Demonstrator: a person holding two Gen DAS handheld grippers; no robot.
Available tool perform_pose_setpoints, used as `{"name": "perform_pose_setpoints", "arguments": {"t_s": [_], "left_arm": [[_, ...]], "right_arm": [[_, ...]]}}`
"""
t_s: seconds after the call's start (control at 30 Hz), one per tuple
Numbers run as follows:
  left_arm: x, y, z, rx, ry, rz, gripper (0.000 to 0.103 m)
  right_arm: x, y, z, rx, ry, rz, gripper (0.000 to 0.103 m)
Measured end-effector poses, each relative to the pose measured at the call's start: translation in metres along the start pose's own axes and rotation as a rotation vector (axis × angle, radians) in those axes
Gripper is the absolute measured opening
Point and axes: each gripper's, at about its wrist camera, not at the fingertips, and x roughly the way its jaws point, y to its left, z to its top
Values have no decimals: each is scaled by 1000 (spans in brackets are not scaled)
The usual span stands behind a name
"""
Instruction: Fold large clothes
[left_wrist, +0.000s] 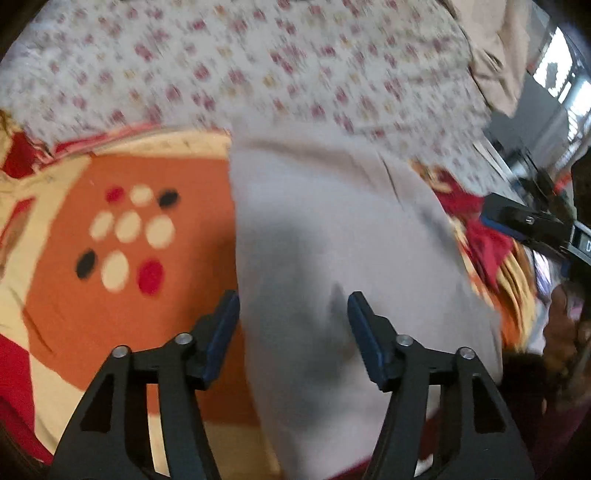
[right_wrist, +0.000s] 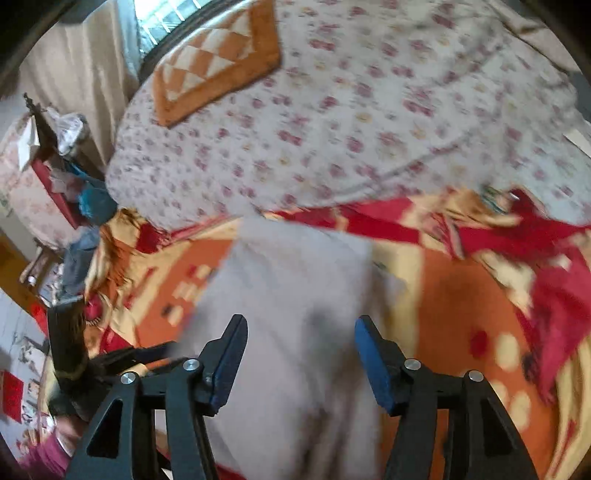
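While both claws, left (left_wrist: 293, 332) and right (right_wrist: 301, 354), hang released, the grey garment (left_wrist: 332, 240) lies lengthwise straight ahead beneath them; neither looks nearer.

Grey garment (left_wrist: 332, 240) motion-blurred, bottom cropped

No legible text, label, brand, number or sign appears in either wrist view. Both frames are motion-blurred. A small display on the dark device (left_wrist: 581, 243) at the right edge of the left wrist view shows characters too indistinct to read.
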Motion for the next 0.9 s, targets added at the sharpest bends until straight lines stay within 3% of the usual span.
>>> {"name": "perform_pose_setpoints", "arguments": {"t_s": [0.1, 0.17, 0.23, 0.33, 0.4, 0.47, 0.63, 0.73, 0.9], "left_arm": [[20, -3, 8, -2, 8, 43, 61], [33, -5, 7, 8, 31, 71, 62], [39, -6, 0, 29, 6, 89, 70], [42, -7, -7, 43, -15, 73, 77], [46, -5, -5, 34, 0, 71, 77], [46, -5, -5, 32, 0, 80, 77], [42, -5, -9, 34, -12, 113, 77], [40, -7, -10, 37, -14, 128, 77], [39, -12, -14, 48, -36, 159, 77]], "right_arm": [[51, 15, 21, 41, 39, 80, 58], [84, 12, 25, 76, 91, 85, 58], [115, 0, 28, 103, 122, -10, 57], [129, -29, 19, 118, 58, -217, 56], [132, -50, 9, 178, 43, -225, 63], [125, -59, 8, 215, 51, -172, 63], [70, -38, 6, 118, 44, -147, 64], [31, -8, -15, -4, 23, -145, 64], [22, 10, -53, -78, 54, -131, 64]]}}
